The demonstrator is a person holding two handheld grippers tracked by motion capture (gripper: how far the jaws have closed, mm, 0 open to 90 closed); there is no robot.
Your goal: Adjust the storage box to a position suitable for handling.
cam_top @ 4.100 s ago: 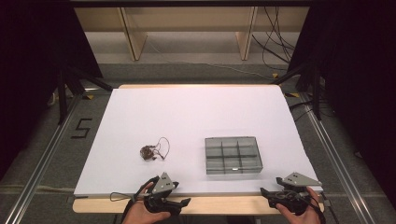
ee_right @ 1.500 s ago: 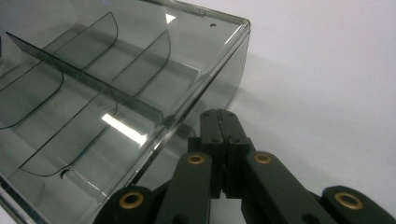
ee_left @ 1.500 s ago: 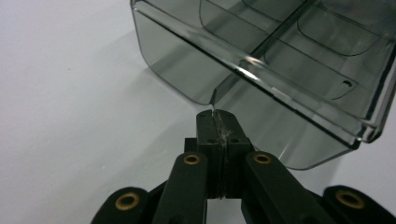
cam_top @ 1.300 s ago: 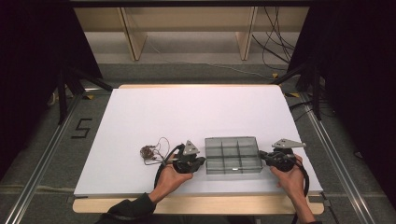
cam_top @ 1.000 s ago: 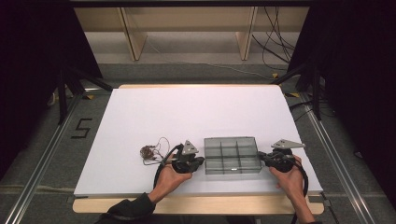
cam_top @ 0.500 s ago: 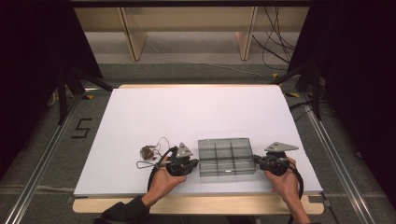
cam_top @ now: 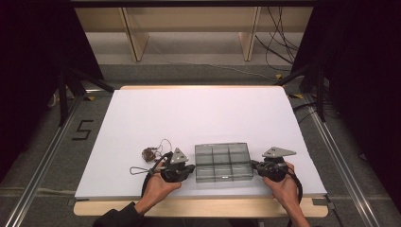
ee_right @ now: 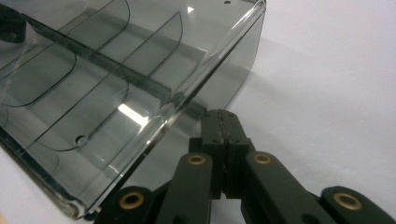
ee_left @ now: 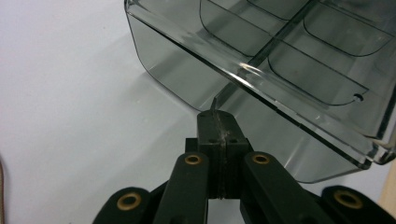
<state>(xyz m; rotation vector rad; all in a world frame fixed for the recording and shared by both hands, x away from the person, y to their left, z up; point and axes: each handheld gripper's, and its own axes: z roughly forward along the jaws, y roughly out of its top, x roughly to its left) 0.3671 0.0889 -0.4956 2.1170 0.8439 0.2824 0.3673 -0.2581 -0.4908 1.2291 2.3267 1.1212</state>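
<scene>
**Both grippers pinched on the ends of the smoky compartment box**

On the white desk (cam_top: 198,113), far left of the action, a small brownish tangle with thin wire loops (cam_top: 150,153) lies just beside the left hand (cam_top: 156,187). The left gripper (cam_top: 185,171) sits at the left end of the clear grey compartment box (cam_top: 222,161); in the left gripper view its fingers (ee_left: 209,140) are clenched together at the box's (ee_left: 261,60) side wall, a thin tab of the box poking up right at their tips. Can't tell if the tab is actually clamped. The box rests near the front edge of the desk, between the two grippers, dividers visible, compartments look bare. The right gripper (cam_top: 259,166) is at the box's right end, held by the right hand (cam_top: 283,187); in the right gripper view its fingers (ee_right: 211,128) are pressed shut against the wall of the box (ee_right: 93,88), just below the rim.
</scene>
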